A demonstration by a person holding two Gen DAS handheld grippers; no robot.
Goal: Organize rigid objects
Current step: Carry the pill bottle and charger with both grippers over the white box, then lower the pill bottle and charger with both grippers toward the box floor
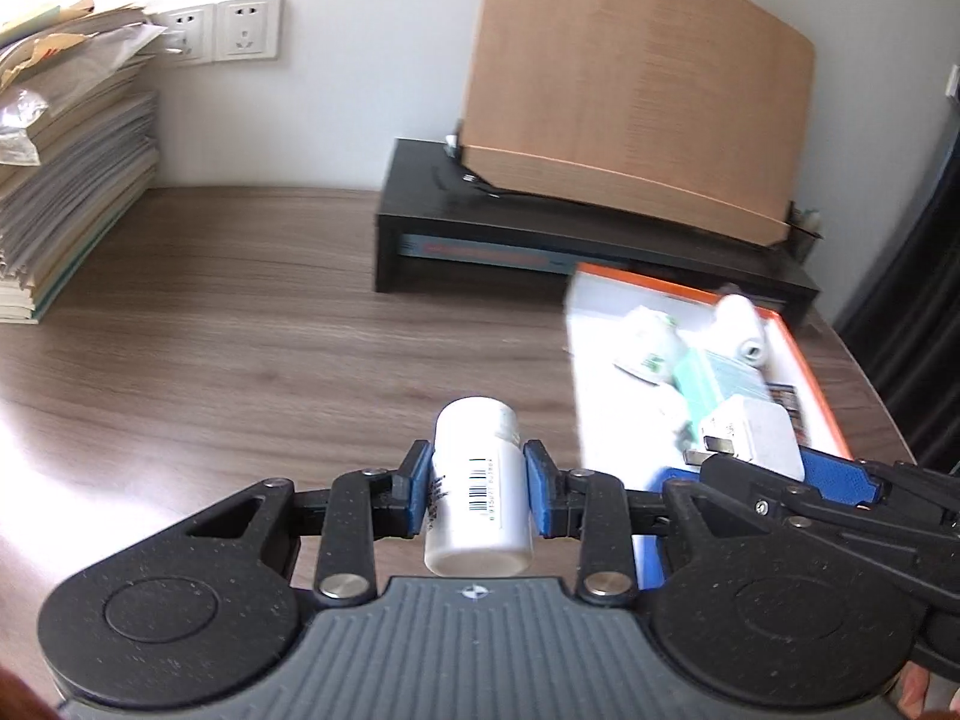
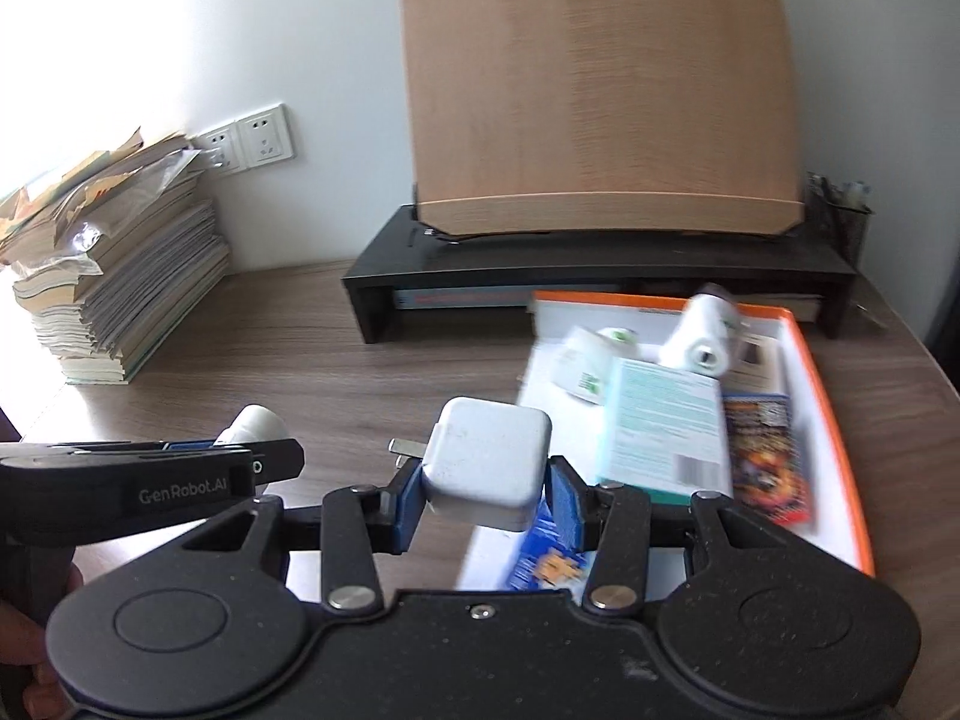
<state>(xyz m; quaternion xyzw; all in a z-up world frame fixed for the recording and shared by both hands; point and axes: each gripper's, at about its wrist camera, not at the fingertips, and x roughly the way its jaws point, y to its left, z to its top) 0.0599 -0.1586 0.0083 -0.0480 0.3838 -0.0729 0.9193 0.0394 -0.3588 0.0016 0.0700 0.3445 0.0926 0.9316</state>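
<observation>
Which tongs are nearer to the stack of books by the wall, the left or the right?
Left. The left tongs, holding the white bottle, are on the side of the stack of books. The right tongs, holding the white charger, are beside the orange-edged box.

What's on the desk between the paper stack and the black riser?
Nothing: bare wood desk runs from the paper stack to the black riser, clearest in the right wrist view. The wall sockets sit above that gap, not on the desk.
</observation>
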